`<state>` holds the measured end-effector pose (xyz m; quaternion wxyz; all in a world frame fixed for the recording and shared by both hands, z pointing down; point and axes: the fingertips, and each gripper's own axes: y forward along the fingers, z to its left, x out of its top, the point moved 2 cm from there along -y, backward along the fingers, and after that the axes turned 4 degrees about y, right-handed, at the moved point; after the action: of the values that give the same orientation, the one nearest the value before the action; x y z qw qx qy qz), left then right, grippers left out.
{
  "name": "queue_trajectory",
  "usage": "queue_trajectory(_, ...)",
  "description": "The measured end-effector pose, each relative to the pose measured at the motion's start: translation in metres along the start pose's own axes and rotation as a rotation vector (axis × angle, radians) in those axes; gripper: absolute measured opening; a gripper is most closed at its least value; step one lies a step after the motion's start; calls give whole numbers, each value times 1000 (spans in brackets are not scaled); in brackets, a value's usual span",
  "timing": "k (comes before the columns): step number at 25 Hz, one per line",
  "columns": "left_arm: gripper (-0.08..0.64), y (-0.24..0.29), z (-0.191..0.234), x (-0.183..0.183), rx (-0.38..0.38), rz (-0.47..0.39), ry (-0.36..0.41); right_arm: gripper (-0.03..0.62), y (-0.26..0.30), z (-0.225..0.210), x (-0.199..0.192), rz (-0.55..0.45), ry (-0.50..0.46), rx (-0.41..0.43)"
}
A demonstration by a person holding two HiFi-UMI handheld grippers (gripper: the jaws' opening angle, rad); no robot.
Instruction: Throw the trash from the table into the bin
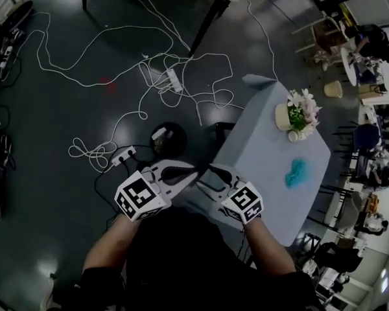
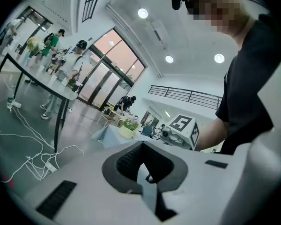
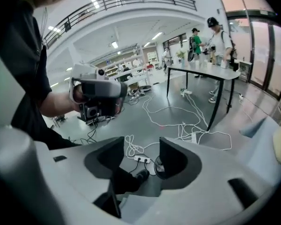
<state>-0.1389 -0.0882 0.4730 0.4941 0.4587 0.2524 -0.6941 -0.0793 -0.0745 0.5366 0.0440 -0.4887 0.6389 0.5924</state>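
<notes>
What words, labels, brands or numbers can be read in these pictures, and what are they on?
None can be read in any view.
Marker cube on the left gripper: a black-and-white square pattern, not lettering.
Marker cube on the right gripper: the same kind of pattern, not lettering.
Things on the far desks: too small and blurred to read.

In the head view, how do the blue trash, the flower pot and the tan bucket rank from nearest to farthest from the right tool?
From the right tool:
1. blue trash: on the table, just to the tool's right.
2. flower pot: at the table's far end.
3. tan bucket: beyond the table, at the upper right.
</notes>
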Motion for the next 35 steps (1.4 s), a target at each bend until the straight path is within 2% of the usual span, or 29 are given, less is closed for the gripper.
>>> queue_trajectory(3,12,26,-26,15,-26,19,42,191,-45,-8,-5,-156,171,-3)
queue_trajectory(4,12,34,-35,18,-28,25,53,154,-61,-8,-5,-208,213,-2)
queue_trajectory(7,12,56,-62,18,-14,83,87,74,-108,-7,-13,-300,225,-50)
queue_trajectory(11,12,85,-108,15,-45,159,97,18,-164,-7,-37,-388,253,-105)
queue_trajectory(18,12,136,-205,28,-141,139,148,3,-254,9,-94,-516,281,-178)
queue_trajectory(24,12,181,-289,13,-226,182,175,3,-325,38,-156,-579,264,-230)
queue_trajectory(31,12,228,-347,2,-196,180,223,3,-389,57,-251,-649,383,-289)
queue_trajectory(35,12,251,-363,1,-191,174,237,3,-411,62,-285,-670,446,-311)
